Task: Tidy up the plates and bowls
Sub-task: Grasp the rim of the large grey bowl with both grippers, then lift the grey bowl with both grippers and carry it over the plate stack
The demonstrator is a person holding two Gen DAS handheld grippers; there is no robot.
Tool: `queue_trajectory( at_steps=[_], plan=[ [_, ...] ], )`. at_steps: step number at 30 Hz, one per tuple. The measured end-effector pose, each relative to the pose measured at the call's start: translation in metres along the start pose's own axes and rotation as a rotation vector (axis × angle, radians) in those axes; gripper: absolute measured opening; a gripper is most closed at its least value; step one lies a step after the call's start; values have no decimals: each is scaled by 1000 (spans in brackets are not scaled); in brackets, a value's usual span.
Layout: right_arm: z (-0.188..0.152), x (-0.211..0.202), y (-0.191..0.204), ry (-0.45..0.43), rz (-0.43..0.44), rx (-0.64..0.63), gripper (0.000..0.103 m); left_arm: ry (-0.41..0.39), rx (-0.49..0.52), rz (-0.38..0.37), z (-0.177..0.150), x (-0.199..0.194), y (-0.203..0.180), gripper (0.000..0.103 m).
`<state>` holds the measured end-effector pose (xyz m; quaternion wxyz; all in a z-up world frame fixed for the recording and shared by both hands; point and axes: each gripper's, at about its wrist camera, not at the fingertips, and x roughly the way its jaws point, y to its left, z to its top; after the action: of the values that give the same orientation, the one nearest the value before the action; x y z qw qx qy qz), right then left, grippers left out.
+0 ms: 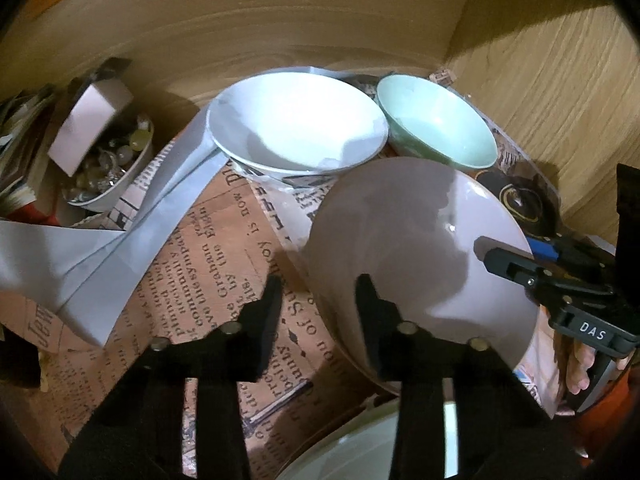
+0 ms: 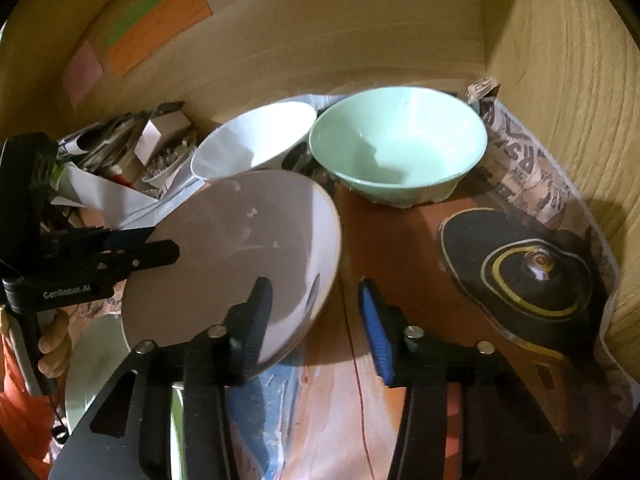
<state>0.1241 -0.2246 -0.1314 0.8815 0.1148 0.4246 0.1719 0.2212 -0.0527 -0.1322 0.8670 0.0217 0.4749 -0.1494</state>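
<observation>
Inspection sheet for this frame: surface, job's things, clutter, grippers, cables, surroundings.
Surface: newspaper-print liner, partly covered by loose white paper.
Job's things: grey plate tilted, raised; white bowl and mint bowl behind it; pale plate underneath.
Clutter: bowl of glass beads, box on it, left.
Grippers: left gripper and right gripper clamp opposite plate rims.
Cables: thin black cord hangs by the left handle.
Surroundings: wooden walls; sticky notes on the back one.
</observation>
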Motion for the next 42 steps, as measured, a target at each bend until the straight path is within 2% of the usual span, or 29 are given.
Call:
queue_trajectory(
  at_steps=[5,8,18,32,42],
  plan=[
    [1,0,2,-7,0,-16,26,17,10,-23,1,5,-1,22],
    [1,0,4,-10,-4,-17,26,33,15,-53,0,7,-4,21],
    [2,-4,7,-30,-20,-2,24,25,26,-29,-1,3,-10,21],
    [2,-32,26,-98,1,-24,24,-87,18,15,-14,-45,-12,21],
    [-5,-52,55,-145,37,-68,24,-173,-5,51,-39,-90,-7,21]
  ],
)
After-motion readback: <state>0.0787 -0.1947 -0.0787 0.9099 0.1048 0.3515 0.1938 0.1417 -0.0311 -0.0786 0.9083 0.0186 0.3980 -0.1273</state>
